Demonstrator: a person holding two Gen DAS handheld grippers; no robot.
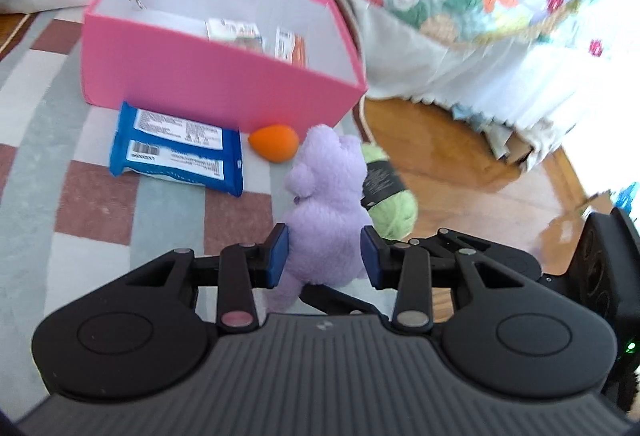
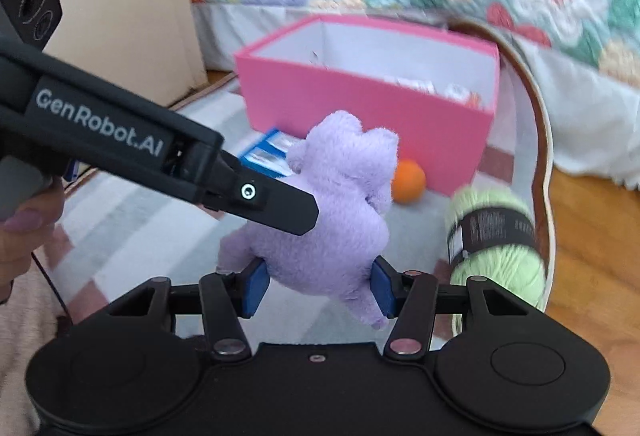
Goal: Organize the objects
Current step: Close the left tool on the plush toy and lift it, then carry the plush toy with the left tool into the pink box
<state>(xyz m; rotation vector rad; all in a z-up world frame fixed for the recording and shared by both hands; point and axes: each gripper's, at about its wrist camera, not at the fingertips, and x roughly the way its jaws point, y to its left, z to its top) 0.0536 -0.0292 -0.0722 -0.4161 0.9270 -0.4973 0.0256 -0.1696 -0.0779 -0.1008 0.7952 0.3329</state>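
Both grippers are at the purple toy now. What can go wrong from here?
1. Both the left gripper and right gripper pinch the soft purple plush toy; pulling apart could stretch it or make it slip.
2. The green yarn skein lies close beside it and could get knocked away from the pink cardboard box.

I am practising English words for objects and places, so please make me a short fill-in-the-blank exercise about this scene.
1. Both grippers close on the purple plush toy, whose colour is ____.
2. The box behind the toy is ____ on the outside.
3. The small orange ball lies on the rug, just in front of the ____.
4. The yarn with the black label is light ____.

Missing words: purple; pink; box; green
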